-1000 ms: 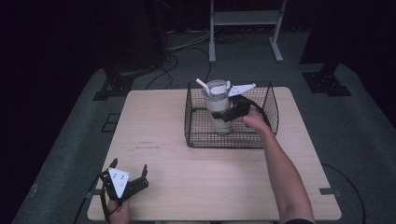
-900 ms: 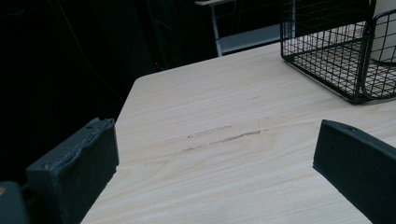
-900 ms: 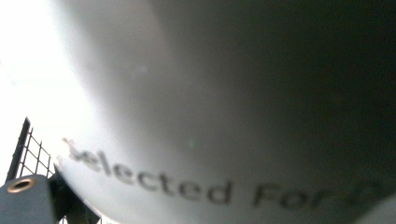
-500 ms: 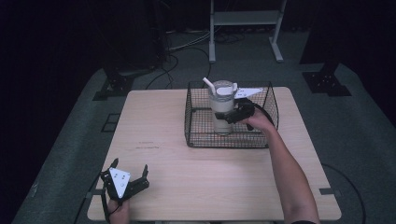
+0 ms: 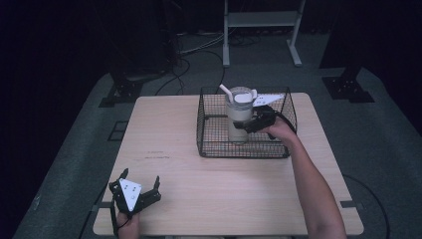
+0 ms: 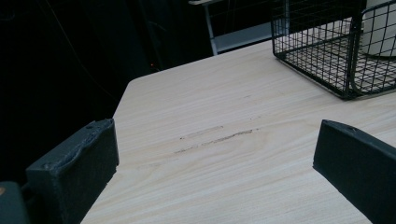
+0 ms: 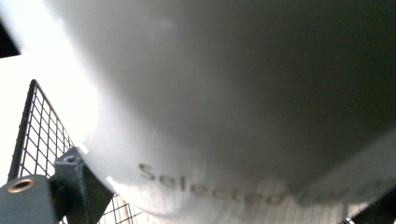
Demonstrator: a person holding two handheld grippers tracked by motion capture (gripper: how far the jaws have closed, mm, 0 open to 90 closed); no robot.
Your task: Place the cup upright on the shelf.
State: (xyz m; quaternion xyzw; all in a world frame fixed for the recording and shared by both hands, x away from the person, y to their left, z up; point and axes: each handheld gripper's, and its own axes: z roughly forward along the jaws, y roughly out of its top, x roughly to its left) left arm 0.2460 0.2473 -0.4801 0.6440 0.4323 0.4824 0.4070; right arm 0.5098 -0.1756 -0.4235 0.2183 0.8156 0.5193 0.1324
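Table [image 5: 214, 199] of pale wood, viewed from above. Left gripper [image 5: 138, 190] sits at the near left corner, resting on the tabletop, held by a hand at the table edge. Its jaws stand wide apart with nothing between them; the left gripper view confirms bare wood and faint scuff marks [image 6: 215, 137] in the gap. Wire basket [image 5: 209, 134], black, stands on the far right half of the table. Inside it, a white cup [image 5: 239, 117] with lid and straw stands upright, rising above the basket rim. Right gripper [image 5: 251, 122] reaches into the basket from the right, jaws closed on the cup's side. Right gripper view shows the cup wall [image 7: 224, 102] pressed close between both jaws, printed lettering visible low on it.
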